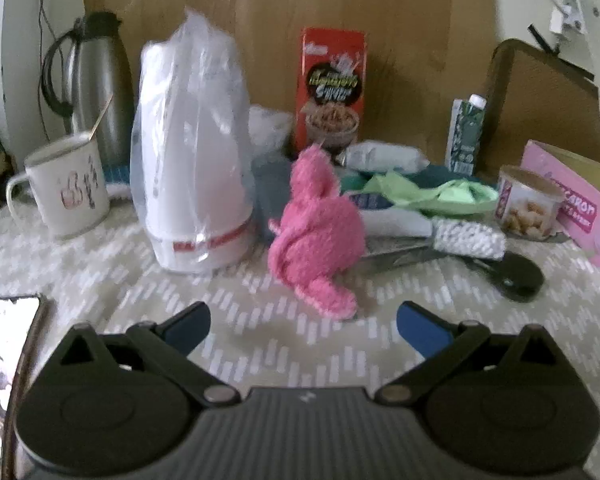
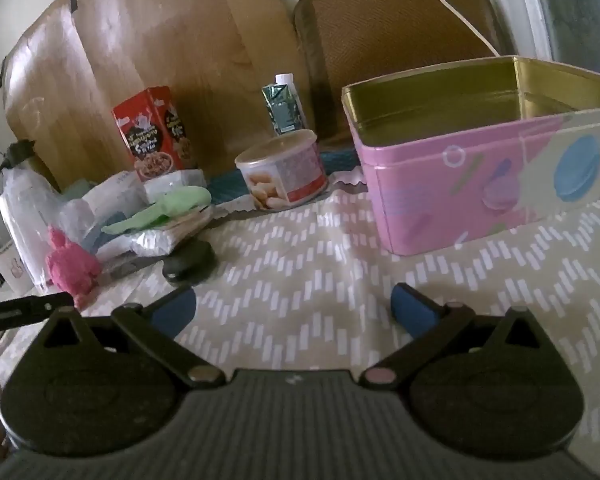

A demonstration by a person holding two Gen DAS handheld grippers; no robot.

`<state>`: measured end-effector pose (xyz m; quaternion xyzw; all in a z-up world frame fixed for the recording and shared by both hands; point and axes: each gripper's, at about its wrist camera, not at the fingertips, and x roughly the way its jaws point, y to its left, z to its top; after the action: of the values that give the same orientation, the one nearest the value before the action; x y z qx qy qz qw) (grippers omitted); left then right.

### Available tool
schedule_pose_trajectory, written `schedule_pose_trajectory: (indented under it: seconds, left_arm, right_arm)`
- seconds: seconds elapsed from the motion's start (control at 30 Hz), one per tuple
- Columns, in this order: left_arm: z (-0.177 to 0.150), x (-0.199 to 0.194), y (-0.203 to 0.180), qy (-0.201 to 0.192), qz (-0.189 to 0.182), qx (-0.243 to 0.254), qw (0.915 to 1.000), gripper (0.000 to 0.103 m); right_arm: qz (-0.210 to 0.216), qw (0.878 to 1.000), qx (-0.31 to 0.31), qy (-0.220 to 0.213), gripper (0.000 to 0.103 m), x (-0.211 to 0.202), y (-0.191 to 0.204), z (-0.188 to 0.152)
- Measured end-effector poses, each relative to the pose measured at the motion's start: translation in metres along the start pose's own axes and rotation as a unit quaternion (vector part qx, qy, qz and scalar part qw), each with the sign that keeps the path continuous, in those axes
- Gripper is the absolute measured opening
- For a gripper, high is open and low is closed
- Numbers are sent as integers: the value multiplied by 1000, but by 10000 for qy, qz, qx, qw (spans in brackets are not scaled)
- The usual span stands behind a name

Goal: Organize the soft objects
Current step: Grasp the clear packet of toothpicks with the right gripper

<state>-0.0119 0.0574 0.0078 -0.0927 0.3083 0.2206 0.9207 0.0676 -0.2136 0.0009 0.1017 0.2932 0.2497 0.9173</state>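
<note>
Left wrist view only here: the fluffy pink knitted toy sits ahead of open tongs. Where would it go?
Observer: The right view shows a pink rectangular tin, lid off, gold inside.
Reviewer: Anything in it?
Observer: The visible inner walls are bare; its floor is hidden.
Reviewer: Right tongs busy?
Observer: No, the right tongs are open over the patterned tablecloth, holding nothing. The fluffy pink knitted toy lies far to their left.

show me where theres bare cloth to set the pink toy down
Bare tablecloth lies between the right gripper and the pink tin; more lies between the left gripper and the pink toy. The pile around the green cloth is crowded.
</note>
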Motion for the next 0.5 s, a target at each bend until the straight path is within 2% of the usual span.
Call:
schedule_pose_trajectory:
  seconds: [0.1,0.17,0.23,0.33,0.37,0.5]
  left_arm:
    - [1,12,11,165,-202,-315,9992,103]
    - [-1,13,14,88,-265,-500,9984,103]
    - [-2,12,12,54,-273,-522,9983,103]
    - [-7,10,14,-9,-329,-578,9978,103]
    - [-10,9,15,-35,-359,-634,9973,103]
    - [-13,6,20,-120,-440,-810,9957,103]
  right_arm:
    - [42,9998,-186,41,102,-2,4,1]
    - [162,9993,-342,74,91,5,9,3]
    - [304,9975,-636,84,70,8,18,5]
    - [663,9908,-1159,208,53,18,37,12]
    - [774,9879,-1332,191,50,21,44,14]
    - [952,9758,-1970,21,50,37,75,24]
